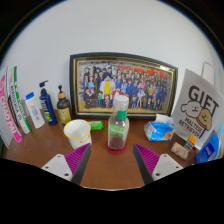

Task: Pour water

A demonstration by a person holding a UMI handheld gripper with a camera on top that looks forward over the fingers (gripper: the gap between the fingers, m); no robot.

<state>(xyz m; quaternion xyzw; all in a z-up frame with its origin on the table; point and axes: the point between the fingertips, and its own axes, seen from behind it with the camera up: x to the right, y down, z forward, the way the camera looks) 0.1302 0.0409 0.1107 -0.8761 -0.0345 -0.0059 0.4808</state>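
A clear plastic bottle with a green label and reddish base stands upright on the brown table, just ahead of my fingers and roughly centred between them. A pale yellow cup stands to its left, with a small green thing lying between them. My gripper is open, its magenta pads spread wide, with nothing between them; only bare table lies in the gap. The bottle is apart from both fingers.
A framed group photo leans on the wall behind. Several toiletry bottles stand at the left. A white GIFT bag, a blue tissue pack and small items stand at the right.
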